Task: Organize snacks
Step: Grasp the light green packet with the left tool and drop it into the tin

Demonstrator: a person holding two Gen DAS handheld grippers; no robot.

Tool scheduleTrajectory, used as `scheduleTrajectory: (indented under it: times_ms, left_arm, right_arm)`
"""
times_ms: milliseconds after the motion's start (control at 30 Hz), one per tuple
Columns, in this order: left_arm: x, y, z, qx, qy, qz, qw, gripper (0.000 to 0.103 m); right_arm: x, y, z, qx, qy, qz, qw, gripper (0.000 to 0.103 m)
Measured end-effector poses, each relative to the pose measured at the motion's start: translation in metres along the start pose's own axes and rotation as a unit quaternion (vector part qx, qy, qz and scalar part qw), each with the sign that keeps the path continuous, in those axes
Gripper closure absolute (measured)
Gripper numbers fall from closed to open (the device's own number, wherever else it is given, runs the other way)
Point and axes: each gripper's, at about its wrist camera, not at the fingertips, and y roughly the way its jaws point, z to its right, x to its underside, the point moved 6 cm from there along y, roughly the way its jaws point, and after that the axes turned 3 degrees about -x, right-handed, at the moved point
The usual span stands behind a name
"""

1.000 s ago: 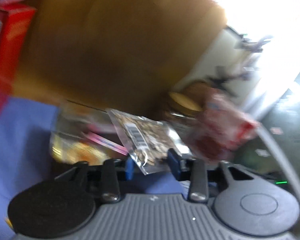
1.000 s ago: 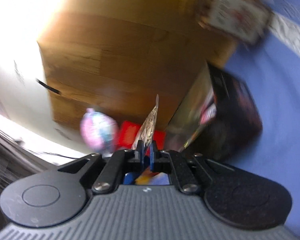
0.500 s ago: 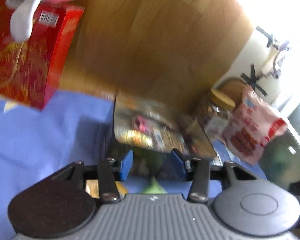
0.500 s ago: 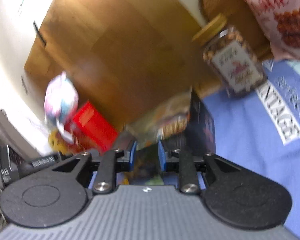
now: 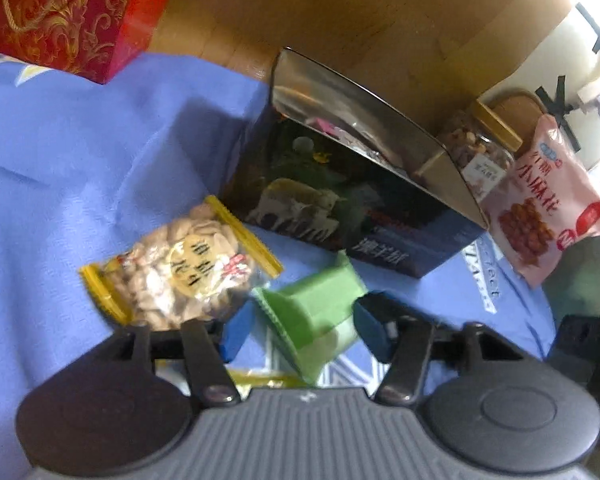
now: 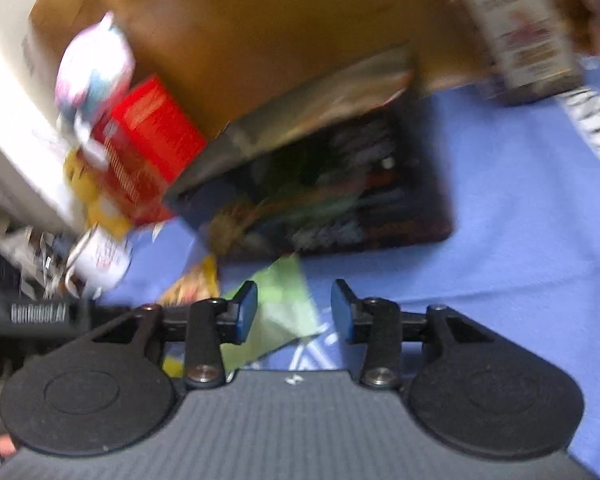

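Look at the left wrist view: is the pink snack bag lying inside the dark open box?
No, the pink snack bag stands outside the dark open box, beside the nut jar at its right.

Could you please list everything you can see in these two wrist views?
blue cloth: one, covers the surface
dark box: one, open, centre
green packet: one, in front of the box, between the left jaws
nut bag: one, yellow-edged, left of the packet
red box: one, far left
jar: one, tan lid, right of the box
pink bag: one, far right
left gripper: black, blue pads, open
right gripper: black, jaws opening
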Motion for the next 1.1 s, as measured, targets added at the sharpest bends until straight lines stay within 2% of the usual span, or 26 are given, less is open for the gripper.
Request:
scheduleTrajectory:
  times_ms: [33,67,100,133,200,267,333,467,567,633,700,767,867,933,1100]
  left_arm:
    - [-0.001,0.004,-0.002,0.010,-0.011,-0.008,0.9999,0.064]
    - [-0.002,0.004,-0.002,0.012,-0.014,-0.008,0.9998,0.068]
    - [-0.002,0.004,-0.001,0.011,-0.010,-0.010,0.9998,0.073]
    - [-0.002,0.002,0.001,0.008,-0.005,-0.005,0.9999,0.072]
    - [-0.003,-0.002,0.008,0.010,0.008,0.003,0.9999,0.074]
    - [-0.006,-0.012,0.015,0.011,0.017,0.019,0.9996,0.074]
    - [-0.015,-0.030,0.024,0.027,0.022,0.042,0.9985,0.073]
    - [-0.052,-0.056,0.044,0.049,0.039,0.093,0.9938,0.072]
    - [-0.084,-0.052,0.053,0.031,0.045,0.121,0.9911,0.068]
    - [-0.101,-0.035,0.052,0.007,0.047,0.129,0.9905,0.065]
    - [-0.108,-0.015,0.044,-0.022,0.041,0.116,0.9922,0.064]
    - [-0.105,-0.012,0.038,-0.033,0.032,0.109,0.9929,0.066]
    - [-0.090,-0.036,0.038,-0.006,0.045,0.133,0.9901,0.065]
    - [-0.071,-0.055,0.034,0.005,0.055,0.136,0.9892,0.064]
    - [0.008,-0.072,0.037,0.053,0.078,0.075,0.9927,0.065]
  right_arm:
    - [0.002,0.000,-0.001,0.002,0.005,-0.006,1.000,0.066]
    - [0.003,-0.003,-0.001,0.006,0.008,-0.004,1.000,0.066]
    - [0.004,-0.005,-0.002,-0.008,0.015,-0.009,1.000,0.063]
    - [0.006,-0.007,-0.003,-0.021,0.025,-0.013,0.999,0.061]
    - [0.011,-0.013,-0.010,-0.012,0.017,-0.008,1.000,0.062]
    - [0.009,-0.022,-0.022,-0.012,0.006,0.011,1.000,0.063]
    - [-0.003,-0.035,-0.035,-0.018,-0.002,0.038,0.999,0.067]
    - [-0.048,-0.046,-0.054,-0.023,-0.025,0.090,0.995,0.068]
    - [-0.082,-0.027,-0.056,-0.017,-0.027,0.104,0.994,0.065]
    - [-0.094,-0.008,-0.051,0.000,-0.032,0.096,0.995,0.063]
    - [-0.100,0.007,-0.044,0.027,-0.027,0.083,0.996,0.063]
    - [-0.099,-0.004,-0.039,0.042,-0.021,0.101,0.994,0.063]
    - [-0.079,-0.051,-0.034,0.013,-0.002,0.122,0.992,0.063]
    - [-0.050,-0.081,-0.034,0.005,0.005,0.118,0.993,0.063]
    - [0.040,-0.127,-0.037,0.022,0.012,0.087,0.996,0.058]
